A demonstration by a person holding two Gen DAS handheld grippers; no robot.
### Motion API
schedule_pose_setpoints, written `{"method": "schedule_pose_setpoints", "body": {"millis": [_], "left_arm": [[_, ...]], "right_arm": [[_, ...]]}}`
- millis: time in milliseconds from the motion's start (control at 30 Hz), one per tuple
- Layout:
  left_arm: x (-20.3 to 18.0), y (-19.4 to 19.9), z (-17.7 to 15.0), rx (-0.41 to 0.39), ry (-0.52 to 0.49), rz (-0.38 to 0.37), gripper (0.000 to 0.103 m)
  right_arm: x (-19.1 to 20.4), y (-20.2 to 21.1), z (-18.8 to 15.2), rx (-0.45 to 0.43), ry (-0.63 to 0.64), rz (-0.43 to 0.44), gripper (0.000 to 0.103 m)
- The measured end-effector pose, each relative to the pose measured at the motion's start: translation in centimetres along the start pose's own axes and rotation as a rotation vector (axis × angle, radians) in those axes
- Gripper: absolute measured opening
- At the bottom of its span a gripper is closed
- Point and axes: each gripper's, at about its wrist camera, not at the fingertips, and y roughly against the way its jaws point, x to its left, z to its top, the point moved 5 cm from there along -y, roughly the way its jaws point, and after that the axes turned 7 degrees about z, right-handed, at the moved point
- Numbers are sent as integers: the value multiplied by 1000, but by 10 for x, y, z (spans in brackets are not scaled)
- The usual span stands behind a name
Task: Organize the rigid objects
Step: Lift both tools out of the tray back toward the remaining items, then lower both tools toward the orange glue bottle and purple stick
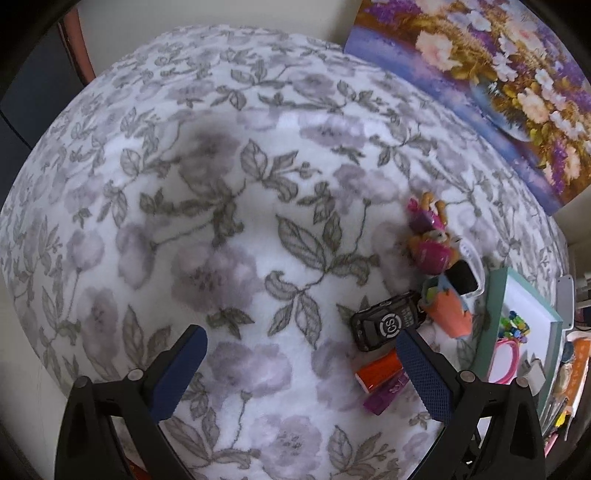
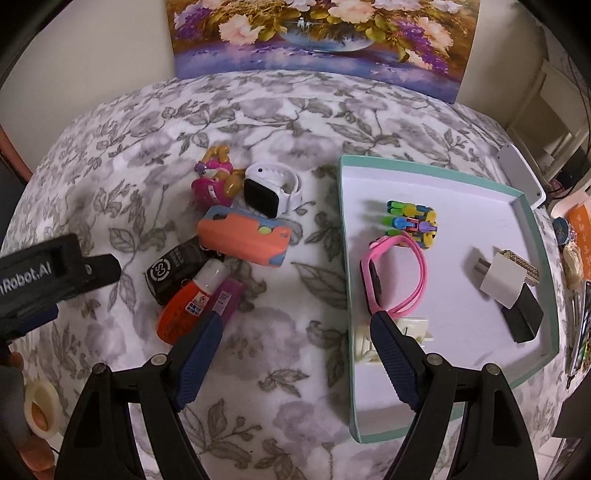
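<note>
Tray right of frame holds sorted items; toy pile centre-left awaits; right hand-held gripper wide open, empty; left hand-held gripper likewise.

Soft, even indoor light falls on the floral blanket, bright but without glare. Shadows are faint and short; a blurred grey patch darkens the blanket toward its far left edge in the left wrist view. Both fisheye views bulge strongly, bending the blanket's edges into curves, and the corners go black. The left view looks slightly softer; the painting stays fairly sharp.
</note>
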Motion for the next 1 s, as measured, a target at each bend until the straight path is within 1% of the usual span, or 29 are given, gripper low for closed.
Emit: {"method": "schedule_pose_setpoints", "body": {"millis": [233,333,500,600,733,1000], "left_arm": [[-7,-14,-6,41,-3,-5,103],[-12,-16,-7,39,-5,-14,103],[-24,-17,-4,24,-2,-31,103],[-35,-19,0,16,-17,-33,103],[-51,-24,3,3,-44,-20,103],[-76,-37,4,-19,-112,40,103]], "right_arm": [[-13,3,5,-15,-39,-10,83],[-22,9,9,-36,-46,-35,83],[-43,22,19,-92,-104,-47,83],[-54,26,24,-108,-129,-56,83],[-66,24,26,-104,-148,-68,83],[-83,22,26,-101,-166,-70,83]]}}
